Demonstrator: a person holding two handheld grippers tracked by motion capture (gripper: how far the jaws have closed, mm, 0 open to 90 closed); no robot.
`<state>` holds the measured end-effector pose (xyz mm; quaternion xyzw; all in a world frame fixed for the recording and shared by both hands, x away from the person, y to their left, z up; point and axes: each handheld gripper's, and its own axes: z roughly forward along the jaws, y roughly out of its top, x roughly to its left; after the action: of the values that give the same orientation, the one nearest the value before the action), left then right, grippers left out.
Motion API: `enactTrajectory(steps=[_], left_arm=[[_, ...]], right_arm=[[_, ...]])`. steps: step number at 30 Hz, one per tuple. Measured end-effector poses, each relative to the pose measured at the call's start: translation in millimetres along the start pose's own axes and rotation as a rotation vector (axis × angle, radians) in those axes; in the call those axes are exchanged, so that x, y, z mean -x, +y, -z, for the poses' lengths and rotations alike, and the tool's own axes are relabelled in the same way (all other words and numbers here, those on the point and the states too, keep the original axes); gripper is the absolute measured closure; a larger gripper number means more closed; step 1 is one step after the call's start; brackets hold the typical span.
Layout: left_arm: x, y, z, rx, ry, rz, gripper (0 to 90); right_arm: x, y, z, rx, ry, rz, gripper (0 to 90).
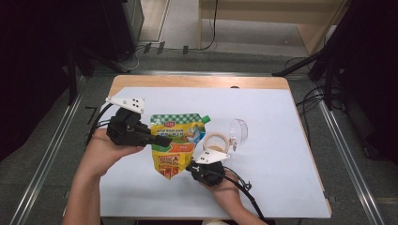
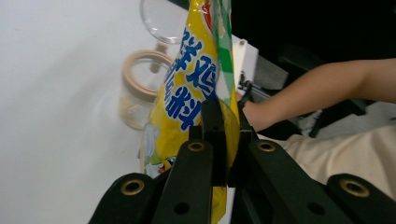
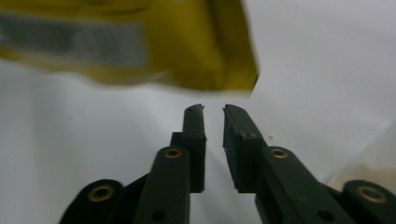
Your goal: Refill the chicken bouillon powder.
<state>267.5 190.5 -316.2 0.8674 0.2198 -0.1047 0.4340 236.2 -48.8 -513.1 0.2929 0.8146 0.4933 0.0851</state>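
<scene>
The left gripper [image 1: 162, 140] is clamped on one side edge of the yellow pouch [image 1: 177, 143], holding it up off the white sheet [image 1: 277, 154] over the near middle of the table; in the left gripper view the pouch's edge sits pinched flat between the jaws. The right gripper [image 3: 213, 109] waits just under the pouch's lower corner, its jaws nearly together with only a thin gap and nothing between them. Just beside the pouch stands an open glass jar [image 1: 216, 143], its clear lid [image 1: 239, 130] hinged back. To my eye this is the stage of getting the pouch ready to pour into the jar. The next move likely calls for the right gripper to reach that bottom corner and pinch it, so both hands can tip the spout toward the jar's mouth.
</scene>
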Motion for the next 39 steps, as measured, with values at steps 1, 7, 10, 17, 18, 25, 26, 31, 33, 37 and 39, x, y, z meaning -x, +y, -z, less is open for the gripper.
enactTrajectory(steps=[1,7,10,17,18,25,26,31,33,37,39], left_arm=[[-1.1,-1.0,-1.5,-0.008,-0.019,0.007,90.0],[-7.8,-3.5,-10.4,-0.03,0.035,0.053,90.0],[-8.5,-2.2,-15.4,-0.004,0.049,0.057,89.4],[-5.4,4.4,-28.9,0.023,0.093,0.053,82.2],[-6.2,4.4,-30.3,0.033,0.096,0.063,81.2],[-12.9,4.0,-35.4,0.067,0.083,0.159,77.4],[-13.4,3.9,-35.8,0.062,0.091,0.16,77.3],[-13.5,5.1,-41.4,0.043,0.1,0.177,74.2],[-14.3,5.8,-45.2,0.034,0.112,0.191,72.7],[-17.6,7.1,-52.3,0.026,0.135,0.238,72.6],[-17.7,7.9,-55.2,0.029,0.144,0.237,72.7]], right_arm=[[-0.7,-1.9,-1.0,0.021,-0.015,0.012,77.8],[-12.9,-1.2,-1.2,0.058,0.041,0.074,70.7],[-17.4,-1.6,-1.7,0.034,0.044,0.102,70.6],[-22.6,1.7,3.0,0.021,0.078,0.1,72.1],[-24.2,1.9,3.6,0.02,0.078,0.099,72.2],[-36.0,6.0,8.0,0.006,0.094,0.129,72.8],[-37.6,6.9,8.6,0.004,0.097,0.139,72.8],[-43.4,8.0,9.1,-0.008,0.119,0.135,72.7],[-46.4,8.9,9.7,-0.011,0.131,0.141,72.7],[-53.1,12.1,12.6,-0.002,0.147,0.147,72.0],[-55.2,14.6,14.2,0.001,0.158,0.148,71.6]])
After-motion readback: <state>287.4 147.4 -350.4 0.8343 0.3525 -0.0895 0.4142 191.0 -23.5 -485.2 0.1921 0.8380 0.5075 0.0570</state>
